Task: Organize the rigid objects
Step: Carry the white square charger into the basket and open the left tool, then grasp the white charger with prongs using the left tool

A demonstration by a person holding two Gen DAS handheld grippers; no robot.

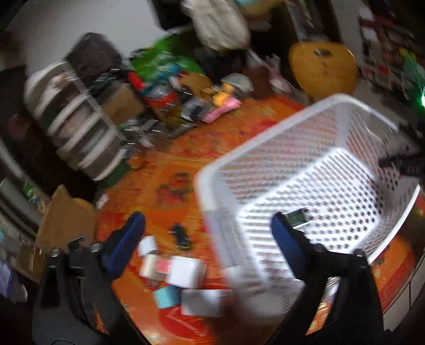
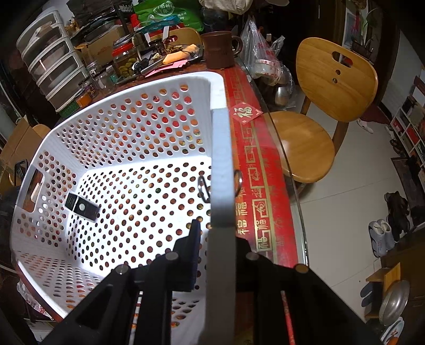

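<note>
Pinching the white basket's [image 2: 170, 127] rim, the right gripper [image 2: 216, 236] steadies it on the table [image 2: 263, 169]. Beside the basket, the left gripper [image 1: 208, 228] hangs spread and empty above loose boxes [image 1: 183, 270]. If that thin pinch slips, I judge the basket could slide off the table edge.

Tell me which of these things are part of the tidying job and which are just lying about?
Part of the job:
- white basket, rim pinched by right gripper
- black item inside it
- small boxes on the table
- left gripper, open

Lying about:
- wooden chair
- brown mug
- drawer unit
- green bag
</note>
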